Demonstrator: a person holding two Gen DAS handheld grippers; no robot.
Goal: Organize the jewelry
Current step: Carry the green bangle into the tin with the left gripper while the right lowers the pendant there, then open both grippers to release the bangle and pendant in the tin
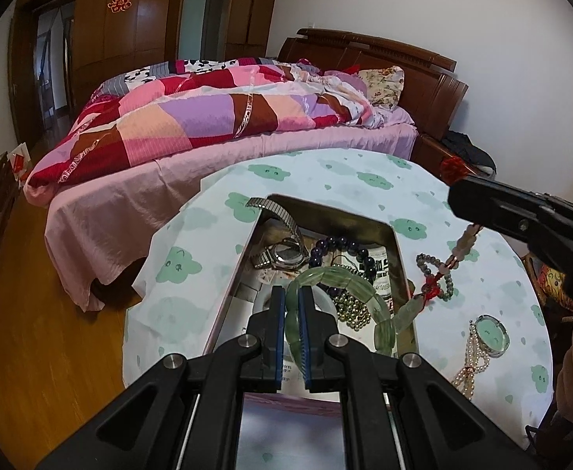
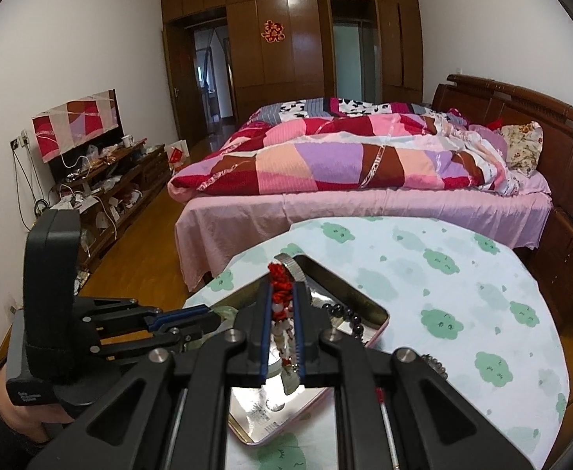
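Note:
An open metal tin [image 1: 398,252] lies on a round table with a green-cloud cloth [image 1: 356,180]. It holds a silver watch [image 1: 282,254], dark purple beads [image 1: 345,244] and gold beads [image 1: 351,307]. My left gripper [image 1: 292,293] is shut on a pale green jade bracelet [image 1: 364,286] over the tin. My right gripper [image 2: 282,293] is shut on a red knotted tassel [image 2: 280,288] of a bead string; in the left wrist view the string [image 1: 458,252] hangs from it down to grey-green beads [image 1: 435,270] on the cloth.
A pearl strand [image 1: 472,356] and a round green compact [image 1: 492,335] lie on the cloth right of the tin. A bed with a patchwork quilt [image 2: 364,156] stands just behind the table. A wooden TV stand [image 2: 110,184] lines the left wall.

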